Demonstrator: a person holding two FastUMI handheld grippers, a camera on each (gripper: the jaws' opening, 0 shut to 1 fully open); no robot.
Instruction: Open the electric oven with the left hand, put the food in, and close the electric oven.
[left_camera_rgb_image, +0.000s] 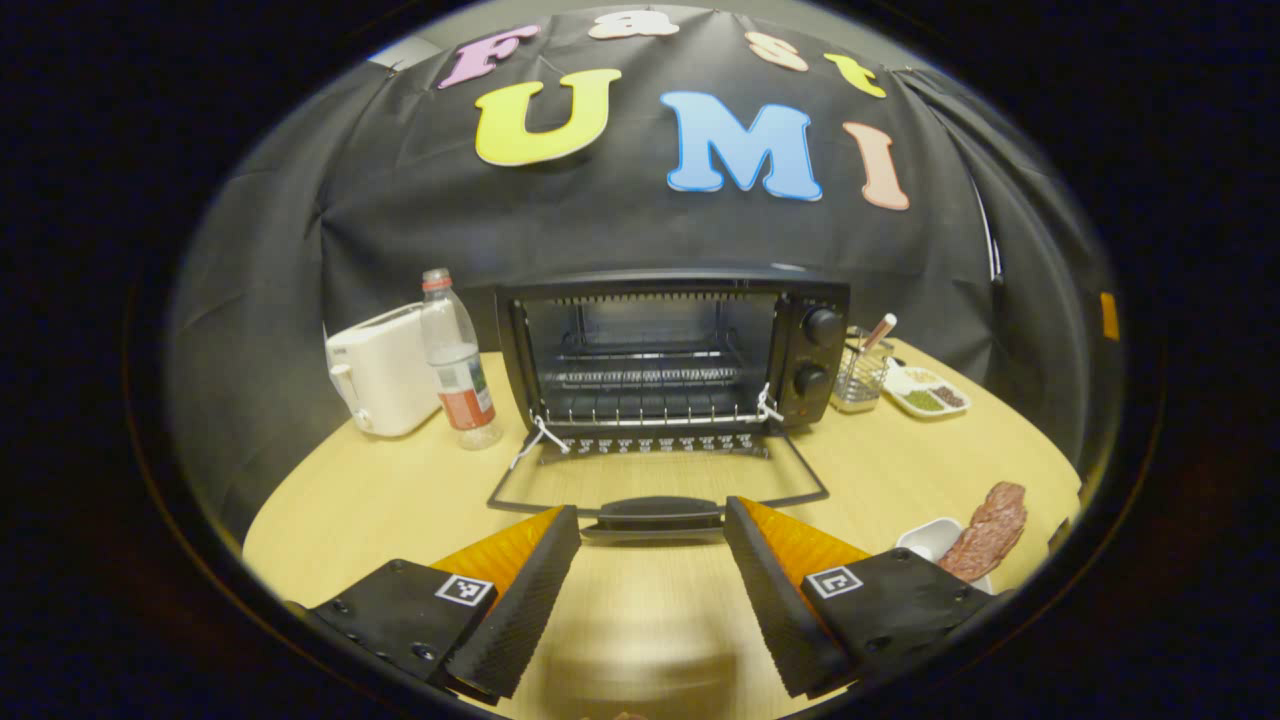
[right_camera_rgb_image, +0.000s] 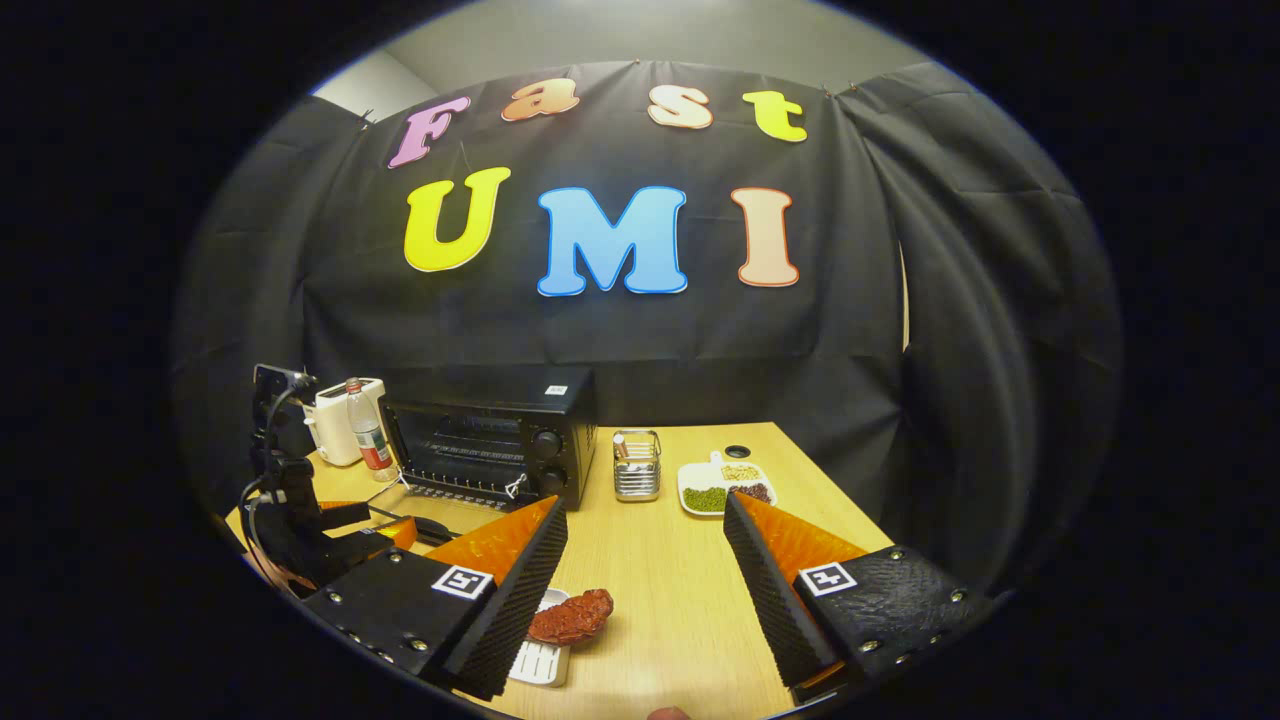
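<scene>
Left gripper (left_camera_rgb_image: 652, 560) is hovering with its fingers spread wide, grasping nothing, right in front of the oven door's handle (left_camera_rgb_image: 660, 513), which is sitting just beyond the fingertips and between them. That door (left_camera_rgb_image: 658, 478) is lying fully dropped, flat toward the gripper, so the oven (left_camera_rgb_image: 672, 350) is gaping open straight ahead with its rack (left_camera_rgb_image: 650, 375) bare. By my reading, the opening step is done and the way in is clear for the food.

Right gripper (right_camera_rgb_image: 645, 570) is also hanging released, fingers far apart, pointing level across the table (right_camera_rgb_image: 680, 600). The meat (right_camera_rgb_image: 570, 616) is resting on a small white dish (right_camera_rgb_image: 540, 662), just beside its left finger, low and close, not yet between the fingers. The oven is standing farther off, ahead and to its left. Both tools are being held low and roughly level over the tabletop.

Next move, I'd judge, is swinging the right gripper left and down onto the meat, then carrying it over the lowered door.
</scene>
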